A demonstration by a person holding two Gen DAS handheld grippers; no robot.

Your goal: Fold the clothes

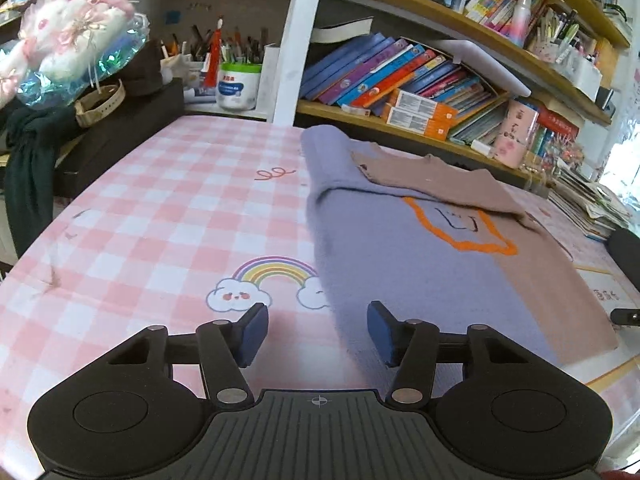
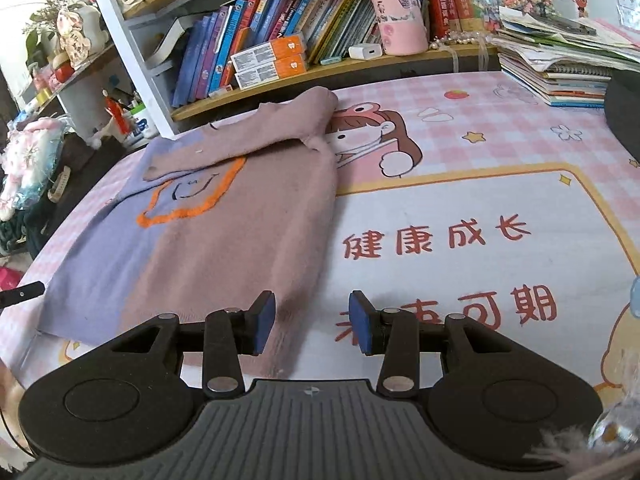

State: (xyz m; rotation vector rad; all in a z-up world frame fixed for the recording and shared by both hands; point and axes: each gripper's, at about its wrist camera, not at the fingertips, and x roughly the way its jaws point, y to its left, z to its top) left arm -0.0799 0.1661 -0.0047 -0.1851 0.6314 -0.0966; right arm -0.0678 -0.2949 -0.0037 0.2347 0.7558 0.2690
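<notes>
My left fingers point(image 1: 318, 332) stand half apart with nothing between them, hovering over the counter point(image 1: 160, 208) right at the sweater's point(image 1: 400, 280) lilac left edge; the left pad is over the checked cloth by the rainbow print point(image 1: 274, 274), the right pad over the knit. From this hand the sweater lies ahead and to the right, its long axis running away from me towards the bookshelf point(image 1: 420, 92), hem nearest, neckline far. Both sleeves are already folded in across the chest, the lilac one underneath, the pink-brown one point(image 1: 432, 178) on top, partly covering the orange outline.

My right fingers point(image 2: 312, 322) are narrower, also empty, over the sweater's right hem corner, one pad above the knit, the other above the printed mat point(image 2: 460, 240). I judge the two hands about equally near the hem, one at each lower corner, so the next fold would likely bring the hem up towards the neckline.

To the left, a pen pot point(image 1: 238, 86) and plush toys point(image 1: 68, 44) sit well clear. On the right, a stack of papers point(image 2: 568, 68) rests at the counter's far corner, away from the fold path.
</notes>
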